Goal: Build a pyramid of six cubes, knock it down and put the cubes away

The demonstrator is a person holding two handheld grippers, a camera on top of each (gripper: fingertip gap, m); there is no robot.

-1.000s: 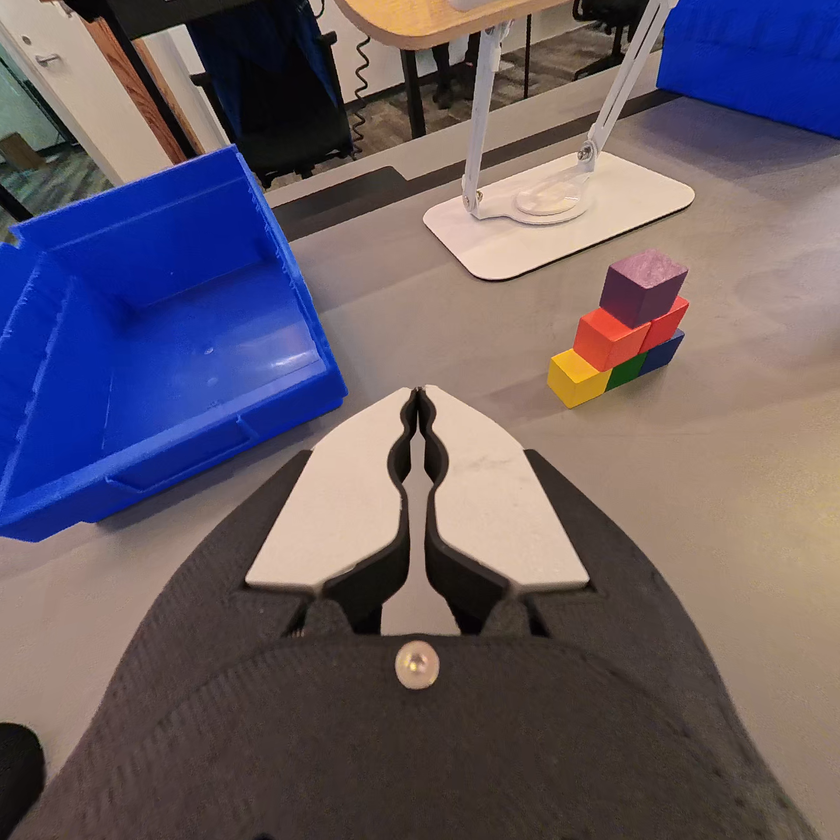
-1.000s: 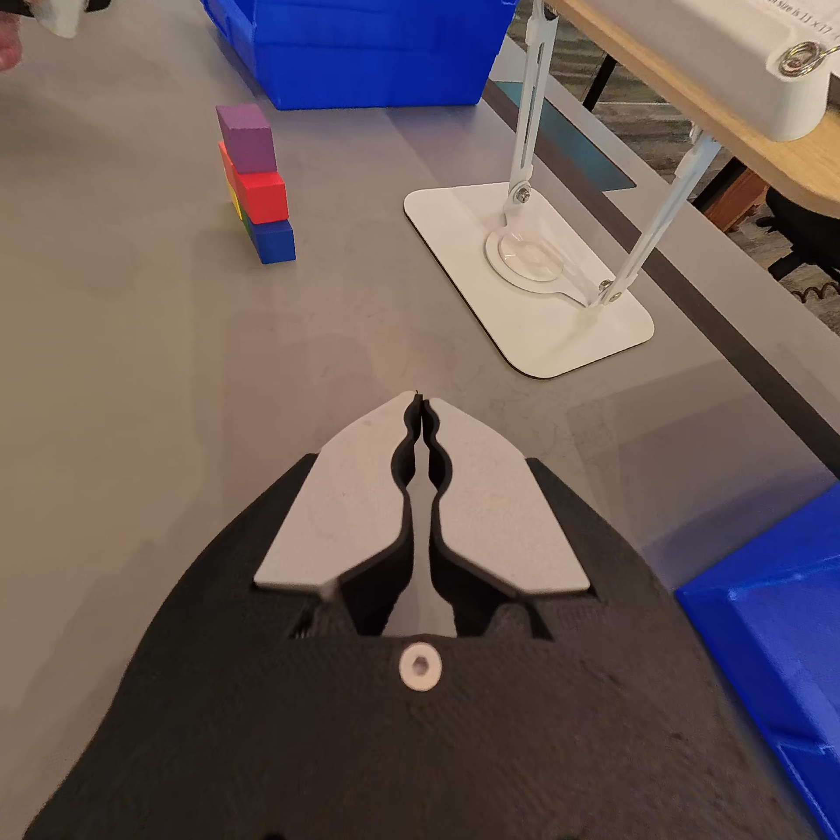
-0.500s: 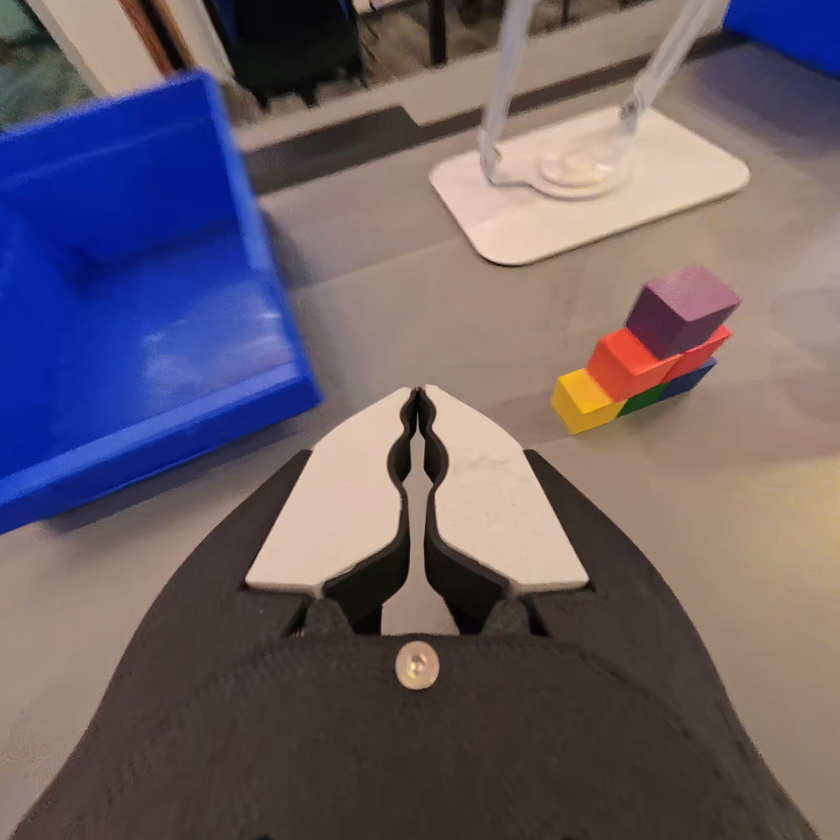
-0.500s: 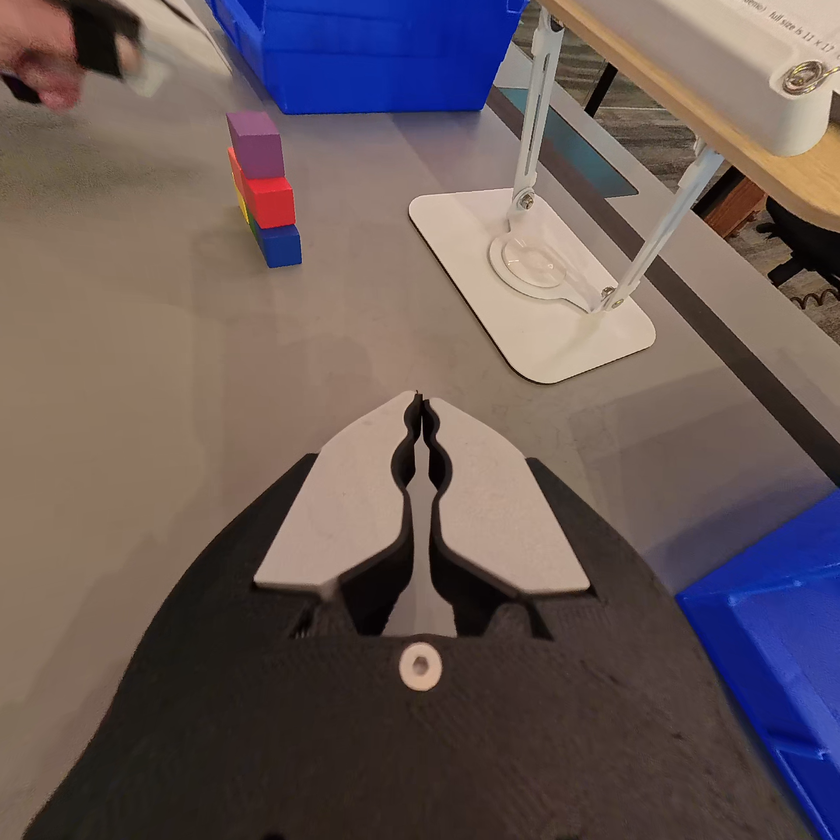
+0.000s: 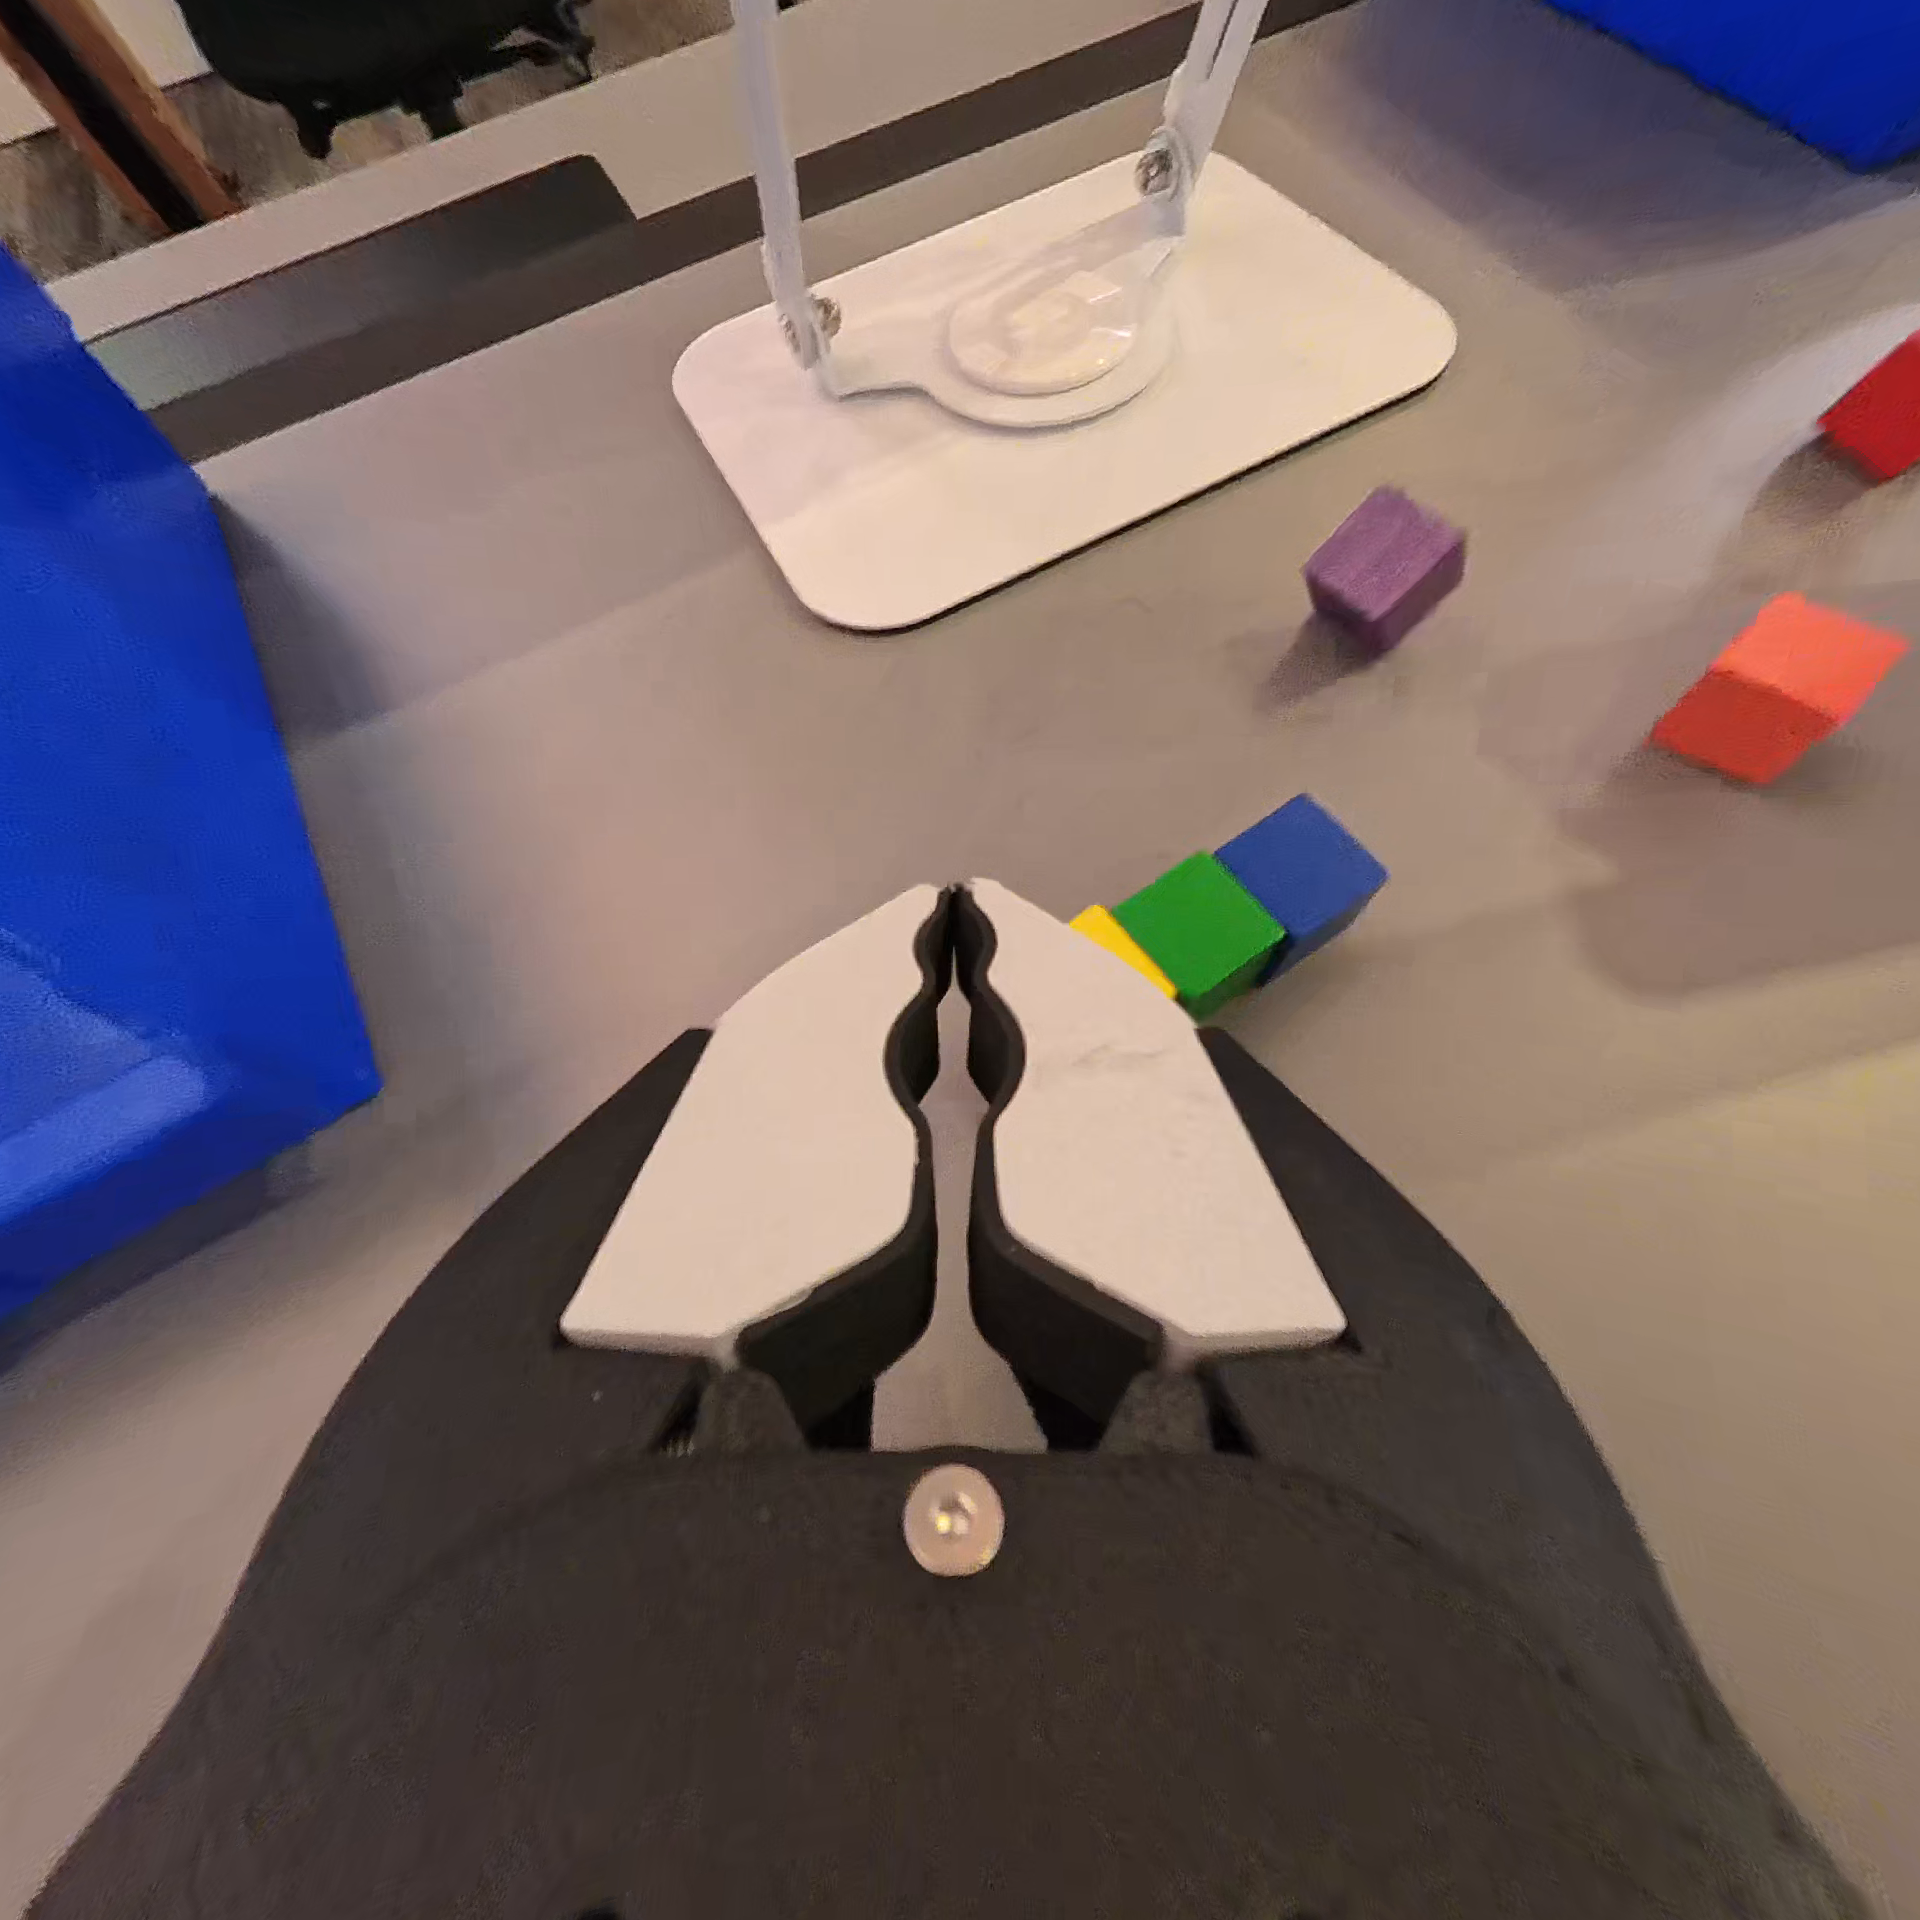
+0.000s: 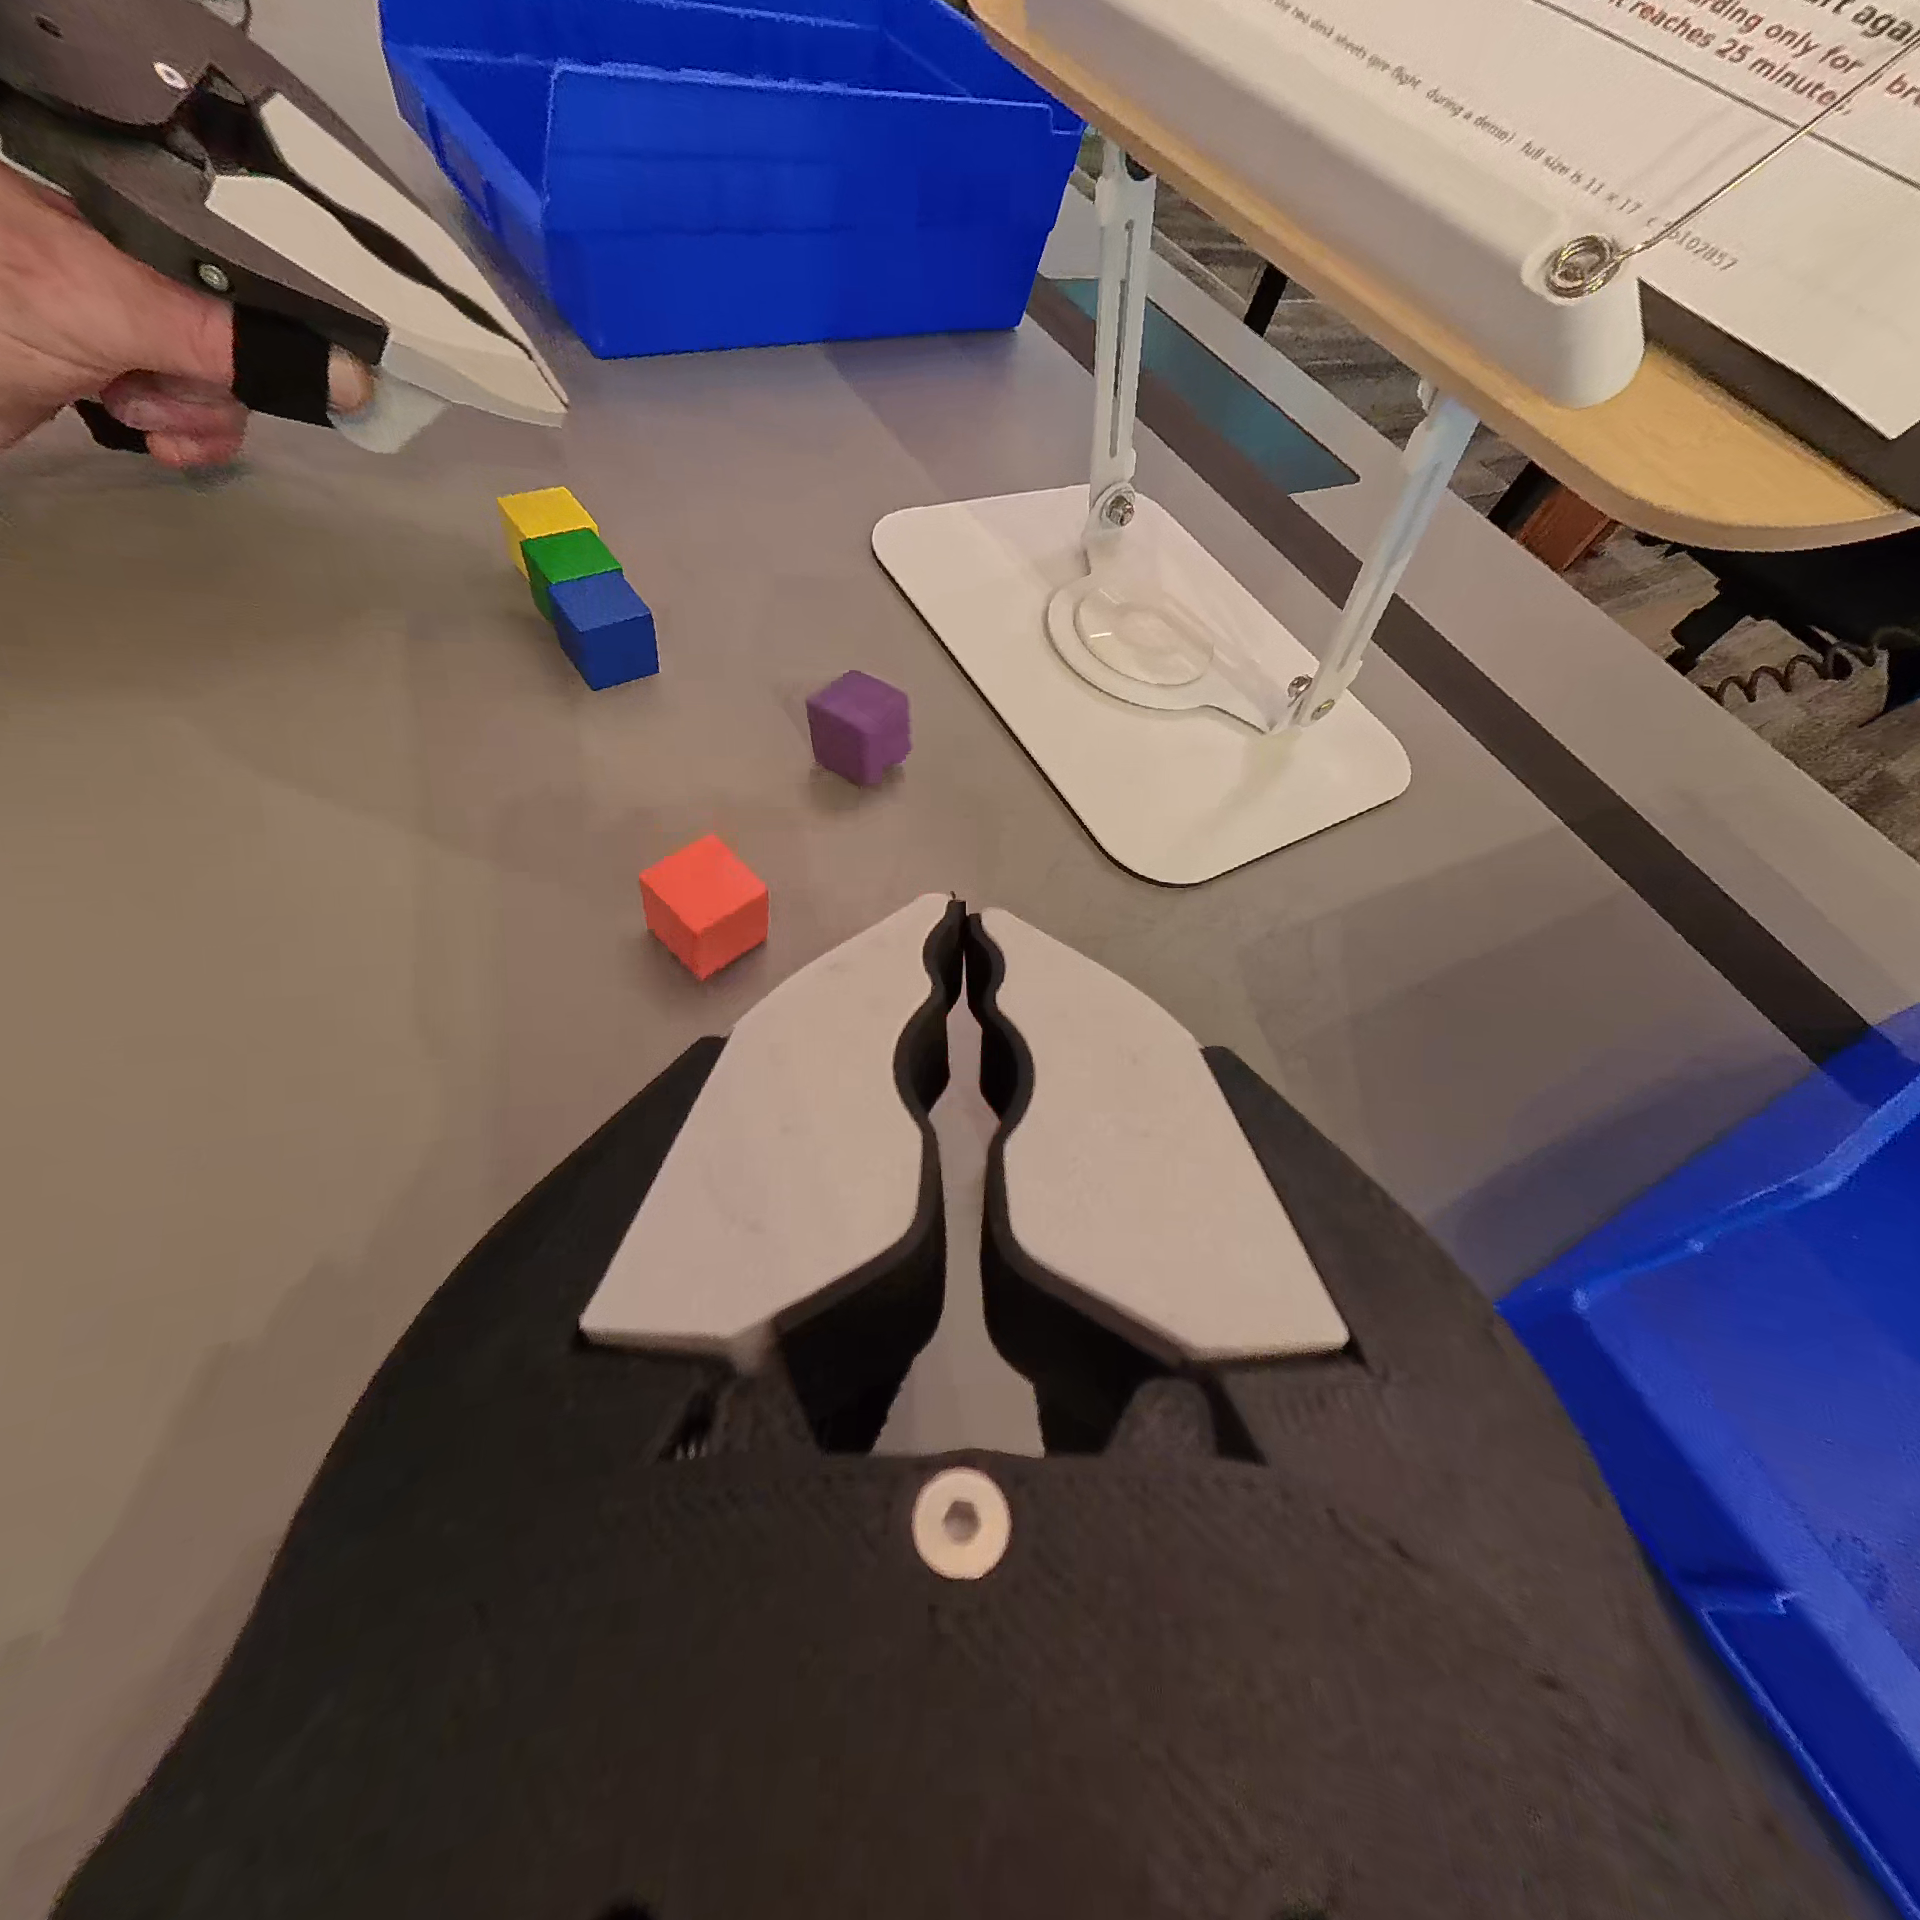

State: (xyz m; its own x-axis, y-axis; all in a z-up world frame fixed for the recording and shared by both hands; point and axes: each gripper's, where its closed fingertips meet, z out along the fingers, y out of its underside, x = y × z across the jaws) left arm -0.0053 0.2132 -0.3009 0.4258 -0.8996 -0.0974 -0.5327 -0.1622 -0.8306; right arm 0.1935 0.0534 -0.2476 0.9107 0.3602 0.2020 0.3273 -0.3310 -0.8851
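Both the left gripper (image 5: pixel 954 891) and the right gripper (image 6: pixel 958 906) are closed on nothing. The cubes lie scattered mid-frame: orange (image 6: pixel 704 906), purple (image 6: pixel 858 725), a yellow-green-blue row (image 6: pixel 582 588). Opening wide over one cube should pick cleanly.

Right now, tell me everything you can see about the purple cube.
The purple cube is a small block with a matte, painted-wood look. It is off the stack and apart from every other cube, tipped on an edge and slightly blurred, so likely still tumbling. It sits on the grey table near the corner of the white stand base. Neither gripper touches it.
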